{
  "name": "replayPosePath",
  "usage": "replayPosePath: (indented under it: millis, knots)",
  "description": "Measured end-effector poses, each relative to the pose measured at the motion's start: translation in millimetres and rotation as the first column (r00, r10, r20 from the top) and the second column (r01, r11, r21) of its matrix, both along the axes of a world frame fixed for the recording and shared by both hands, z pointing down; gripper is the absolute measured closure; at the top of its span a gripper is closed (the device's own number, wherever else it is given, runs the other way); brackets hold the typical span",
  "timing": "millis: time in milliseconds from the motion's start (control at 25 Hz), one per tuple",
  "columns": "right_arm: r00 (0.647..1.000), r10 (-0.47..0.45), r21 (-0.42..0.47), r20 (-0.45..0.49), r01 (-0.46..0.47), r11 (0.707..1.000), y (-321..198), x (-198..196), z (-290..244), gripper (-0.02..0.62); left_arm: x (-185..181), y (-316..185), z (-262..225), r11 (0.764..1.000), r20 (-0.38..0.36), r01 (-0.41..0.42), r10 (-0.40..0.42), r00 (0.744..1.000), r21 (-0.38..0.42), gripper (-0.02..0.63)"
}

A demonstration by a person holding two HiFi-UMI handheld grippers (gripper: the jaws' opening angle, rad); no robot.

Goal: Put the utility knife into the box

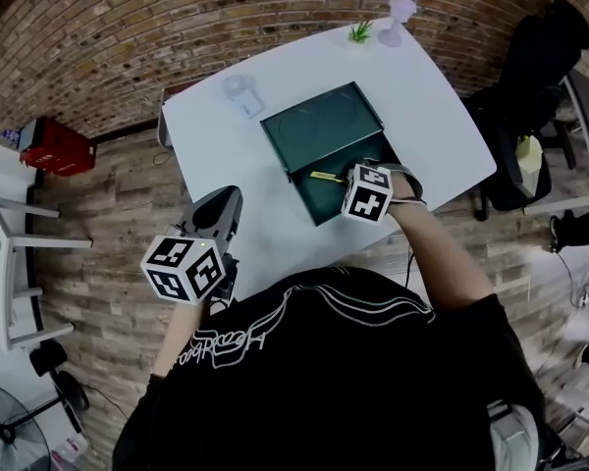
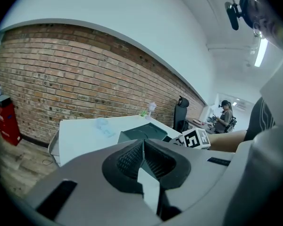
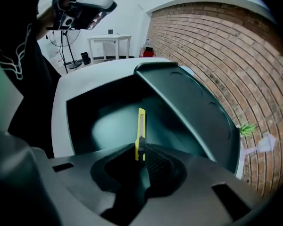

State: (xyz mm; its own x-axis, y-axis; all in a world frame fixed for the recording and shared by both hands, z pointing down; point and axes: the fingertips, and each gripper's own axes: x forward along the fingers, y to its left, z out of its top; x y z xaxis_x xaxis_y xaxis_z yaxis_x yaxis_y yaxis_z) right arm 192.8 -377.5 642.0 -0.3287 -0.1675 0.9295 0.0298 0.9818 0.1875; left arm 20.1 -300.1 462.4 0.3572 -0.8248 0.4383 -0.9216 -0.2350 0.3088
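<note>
A yellow utility knife (image 3: 141, 128) sticks out forward from my right gripper (image 3: 141, 150), whose pads are shut on its handle end. It hangs over the open inside of the dark green box (image 3: 108, 121), whose lid (image 3: 188, 102) leans open to the right. From the head view the knife (image 1: 325, 177) shows as a small yellow strip over the box (image 1: 314, 199), just left of the right gripper (image 1: 348, 186). My left gripper (image 2: 142, 158) is shut with nothing in it, held off the table's near left corner (image 1: 206, 248).
The white table (image 1: 226, 155) carries a clear plastic item (image 1: 241, 96) at the back left, a small green plant (image 1: 359, 32) and a pale lamp (image 1: 397, 18) at the far edge. A black office chair (image 1: 540, 77) stands right, a red object (image 1: 54, 147) left on the floor.
</note>
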Motion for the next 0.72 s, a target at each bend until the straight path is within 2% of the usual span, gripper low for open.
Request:
replayPosePath:
  millis: [280,480,640,720]
  knots:
    - [0.999,-0.031,-0.015,-0.017,0.031,0.999,-1.8,-2.0,2.8,0.515,-8.0,-0.6,10.8,1.0,-0.014,0.027,-0.027,1.0,-0.013,0.571]
    - [1.0,0.01,0.025,-0.003,-0.01,1.0,-8.9,-0.5,-3.4,0.486,-4.6,-4.2,15.2,1.0,-0.027,0.012,-0.013,1.0,-0.016,0.571]
    - [0.998,0.049,0.048,0.045,-0.051,0.998,-9.4,-0.6,-22.6,0.476,0.6,-6.8,18.8,1.0,-0.034,-0.018,0.017,0.999,-0.021,0.571]
    - [0.996,0.06,0.055,0.073,-0.064,0.996,-5.5,0.0,-34.1,0.441,5.0,-7.8,18.6,0.999,-0.039,-0.04,0.039,0.998,-0.021,0.571]
